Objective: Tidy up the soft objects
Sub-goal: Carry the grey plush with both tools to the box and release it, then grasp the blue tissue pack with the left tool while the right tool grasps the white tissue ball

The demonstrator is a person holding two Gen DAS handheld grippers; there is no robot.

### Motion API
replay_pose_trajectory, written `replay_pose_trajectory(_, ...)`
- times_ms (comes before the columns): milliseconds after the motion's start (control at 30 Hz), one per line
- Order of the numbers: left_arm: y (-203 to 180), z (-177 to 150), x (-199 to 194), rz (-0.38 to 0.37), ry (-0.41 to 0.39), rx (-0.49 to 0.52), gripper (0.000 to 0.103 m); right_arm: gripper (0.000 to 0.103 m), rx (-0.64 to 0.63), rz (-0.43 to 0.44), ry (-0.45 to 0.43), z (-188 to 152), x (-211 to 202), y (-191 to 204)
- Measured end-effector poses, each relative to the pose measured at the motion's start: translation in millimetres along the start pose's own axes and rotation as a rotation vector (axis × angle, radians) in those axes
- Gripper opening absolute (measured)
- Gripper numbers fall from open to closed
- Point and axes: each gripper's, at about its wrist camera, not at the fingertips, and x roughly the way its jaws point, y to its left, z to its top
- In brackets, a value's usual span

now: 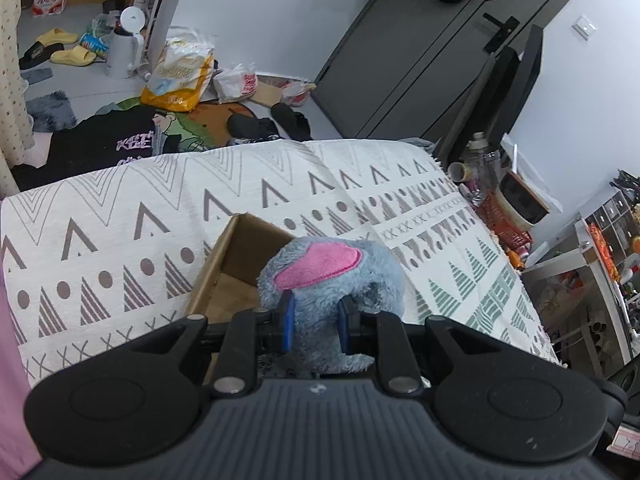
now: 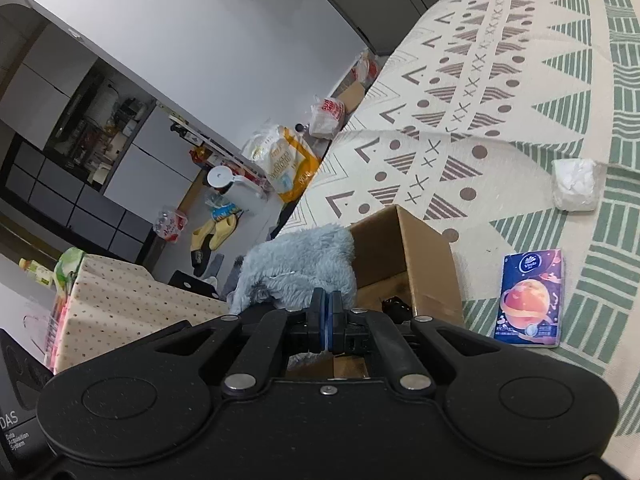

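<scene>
Fluffy blue plush toy [image 1: 332, 280]: hanging over the cardboard box [image 1: 236, 256]
Left tongs [image 1: 316, 326]: squeezing its fur
Right tongs [image 2: 328, 322]: pinching it too, jaws together

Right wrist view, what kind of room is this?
Most likely a lived-in bedroom or studio flat: a bed under a patterned bedspread, yellow slippers on the floor, and dark cabinets along the far wall.

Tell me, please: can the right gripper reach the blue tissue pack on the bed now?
Probably not yet. The right gripper is shut on the grey plush toy over the cardboard box. The blue tissue pack lies uncovered to its right, so the way is free after release.
</scene>
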Motion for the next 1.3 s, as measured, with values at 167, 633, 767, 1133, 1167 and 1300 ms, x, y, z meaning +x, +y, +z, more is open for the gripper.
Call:
replay_pose_trajectory(167, 7.4, 1.0, 11.4, 0.022, 0.021, -0.013, 0.02, 0.001, -0.004, -0.013, 0.017, -2.3, 10.3, -1.0)
replay_pose_trajectory(633, -3.6, 0.3, 12.6, 0.114, 0.003, 0.059, 0.03, 0.007, -0.002, -0.047, 0.002, 3.2, -27.5, -10.1)
replay_pose_trajectory(767, -12.0, -1.0, 8.1, 0.103, 0.01, 0.068, 0.044, 0.008, -0.011, -0.055, -0.001, 5.2, -42.6, -11.9)
replay_pose_trajectory(1133, -47.0, -17.1, -2.9, 0.13, -0.017, 0.181, 0.073, 0.027, -0.063, -0.136, -0.03, 17.3, -92.2, -27.1)
replay_pose_trajectory(1167, -50.0, -18.4, -4.3, 0.128, -0.02, 0.185, 0.073, 0.03, -0.069, -0.143, -0.032, 18.3, -96.0, -28.5)
replay_pose_trajectory(1300, -64.9, -23.4, -11.9, 0.103, -0.037, 0.219, 0.081, 0.041, -0.08, -0.159, -0.044, 23.0, -112.1, -35.4)
